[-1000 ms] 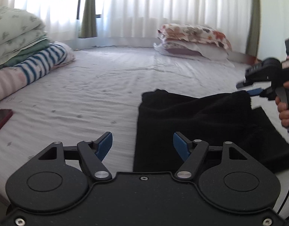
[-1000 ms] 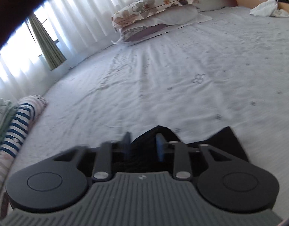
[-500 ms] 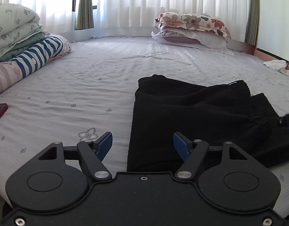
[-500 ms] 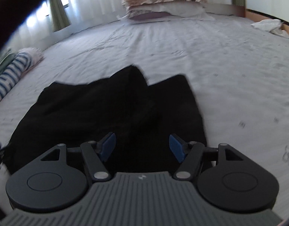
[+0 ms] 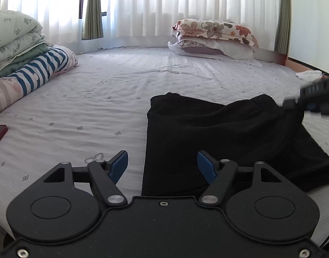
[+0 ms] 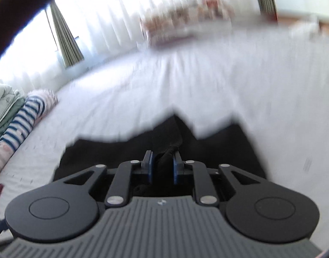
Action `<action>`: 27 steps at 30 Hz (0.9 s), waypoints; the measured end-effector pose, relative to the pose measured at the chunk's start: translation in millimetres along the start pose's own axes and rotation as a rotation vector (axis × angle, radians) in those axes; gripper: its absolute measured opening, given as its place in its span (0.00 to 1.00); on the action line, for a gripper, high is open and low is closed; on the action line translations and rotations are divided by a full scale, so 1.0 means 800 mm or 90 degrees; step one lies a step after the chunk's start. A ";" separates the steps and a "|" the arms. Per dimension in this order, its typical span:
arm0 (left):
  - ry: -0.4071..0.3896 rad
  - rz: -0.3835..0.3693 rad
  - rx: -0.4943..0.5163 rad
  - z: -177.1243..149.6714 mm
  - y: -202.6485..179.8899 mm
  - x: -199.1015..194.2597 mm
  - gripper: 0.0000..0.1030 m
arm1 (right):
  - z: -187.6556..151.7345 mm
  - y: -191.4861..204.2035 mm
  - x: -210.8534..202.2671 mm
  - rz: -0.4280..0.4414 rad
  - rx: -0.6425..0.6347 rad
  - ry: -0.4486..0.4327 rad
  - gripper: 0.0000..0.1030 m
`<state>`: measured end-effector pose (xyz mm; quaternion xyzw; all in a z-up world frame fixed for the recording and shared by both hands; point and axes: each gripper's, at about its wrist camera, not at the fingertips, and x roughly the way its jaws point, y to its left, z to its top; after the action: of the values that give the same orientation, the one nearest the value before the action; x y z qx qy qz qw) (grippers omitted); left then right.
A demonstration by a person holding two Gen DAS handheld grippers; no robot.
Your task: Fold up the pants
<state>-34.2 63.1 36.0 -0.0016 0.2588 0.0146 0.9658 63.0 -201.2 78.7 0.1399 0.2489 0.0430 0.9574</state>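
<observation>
Right wrist view: the right gripper (image 6: 162, 163) pinches a bunch of the black pants (image 5: 207, 133), lying toward the bed's (image 5: 100, 99) right edge; the left gripper (image 5: 162, 164) hovers spread, empty; mid-fold, likely; next, carry that fabric across.

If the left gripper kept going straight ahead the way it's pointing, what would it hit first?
Most likely the black pants: their near left edge lies between the open fingers of the left gripper. Beyond them there is only bed sheet up to the floral pillow. Depth is hard to judge.
</observation>
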 end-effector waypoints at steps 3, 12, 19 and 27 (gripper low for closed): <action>-0.002 -0.008 0.004 0.002 -0.009 0.001 0.68 | 0.020 0.002 0.001 -0.014 -0.021 -0.019 0.16; 0.016 -0.020 0.028 -0.006 -0.028 0.015 0.68 | -0.007 -0.038 0.072 -0.064 -0.001 0.089 0.31; 0.032 -0.014 0.035 -0.014 -0.024 0.027 0.68 | -0.046 -0.083 0.022 -0.071 0.093 0.073 0.69; 0.048 -0.008 0.011 -0.015 -0.015 0.038 0.68 | -0.067 -0.094 0.061 0.049 0.257 0.107 0.69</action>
<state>-13.8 52.2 10.6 0.0050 0.2954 0.0065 0.9553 80.6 -252.9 -10.5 0.3343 0.3260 0.0405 0.8833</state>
